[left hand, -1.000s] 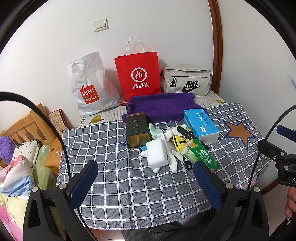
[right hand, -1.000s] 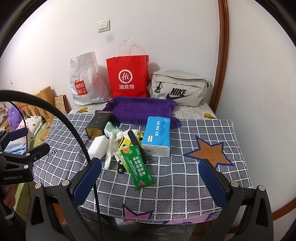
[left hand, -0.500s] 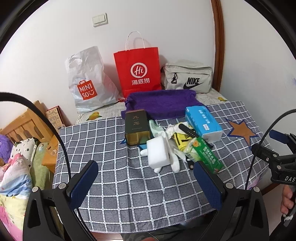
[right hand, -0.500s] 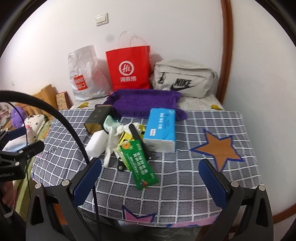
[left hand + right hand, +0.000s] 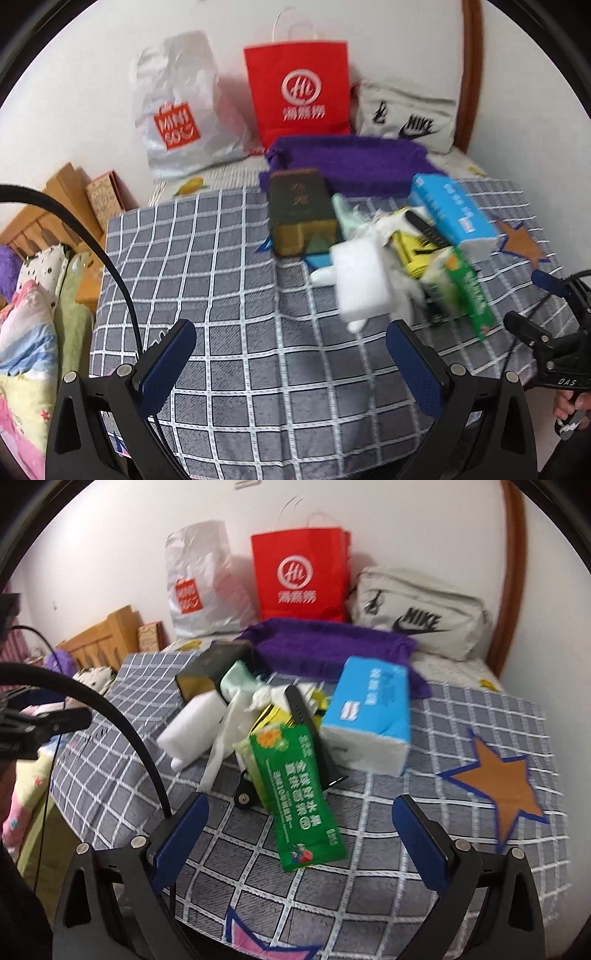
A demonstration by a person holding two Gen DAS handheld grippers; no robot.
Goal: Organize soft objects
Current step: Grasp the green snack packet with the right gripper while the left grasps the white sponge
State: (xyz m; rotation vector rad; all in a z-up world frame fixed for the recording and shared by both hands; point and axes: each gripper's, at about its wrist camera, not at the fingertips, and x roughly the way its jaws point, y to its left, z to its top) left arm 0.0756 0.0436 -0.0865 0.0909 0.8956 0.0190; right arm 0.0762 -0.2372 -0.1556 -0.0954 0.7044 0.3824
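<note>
A heap lies mid-table on the checked cloth: a white sponge block, a white glove, a pale green cloth, a blue tissue pack, a green packet, a dark tin and a black strap. Behind it lies a purple towel. My left gripper hovers open just short of the sponge, with nothing between its fingers. My right gripper has its jaws closing. The green packet's near end lies between them, and the pads do not touch it.
A silver shopping bag, a red paper bag and a grey Nike bag stand against the back wall. Left of the table are a wooden headboard and bedding. A wall runs close on the right.
Both grippers have dropped and come nearer to the heap, which now looks larger and blurred. The right jaws stand slightly narrower than before.
</note>
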